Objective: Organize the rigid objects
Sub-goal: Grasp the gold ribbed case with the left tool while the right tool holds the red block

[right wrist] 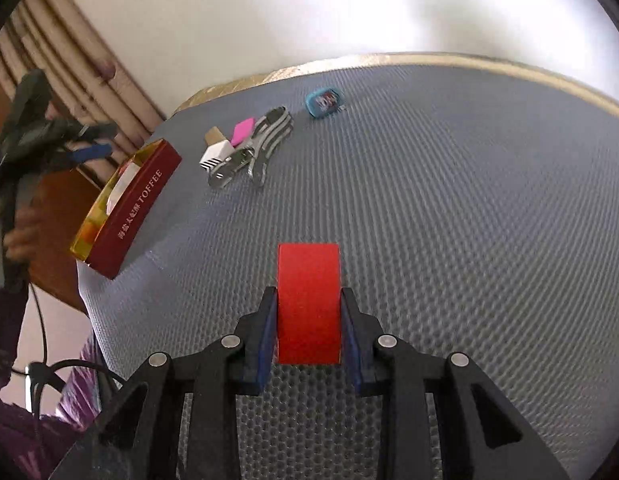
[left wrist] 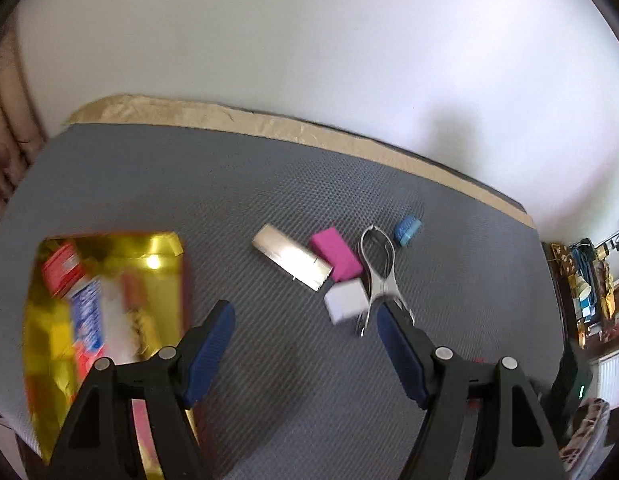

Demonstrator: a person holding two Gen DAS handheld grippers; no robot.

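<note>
My right claw pinching red block above mat; my left claw spread wide, near toffee box

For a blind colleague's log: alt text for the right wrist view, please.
The right gripper clamps a red tape roll above a gray mat. Farther left sit a toffee box, metal clips and small blocks.

Black tool, blue pads

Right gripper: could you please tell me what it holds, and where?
The right gripper clamps a red tape roll by its two flat sides.
</note>
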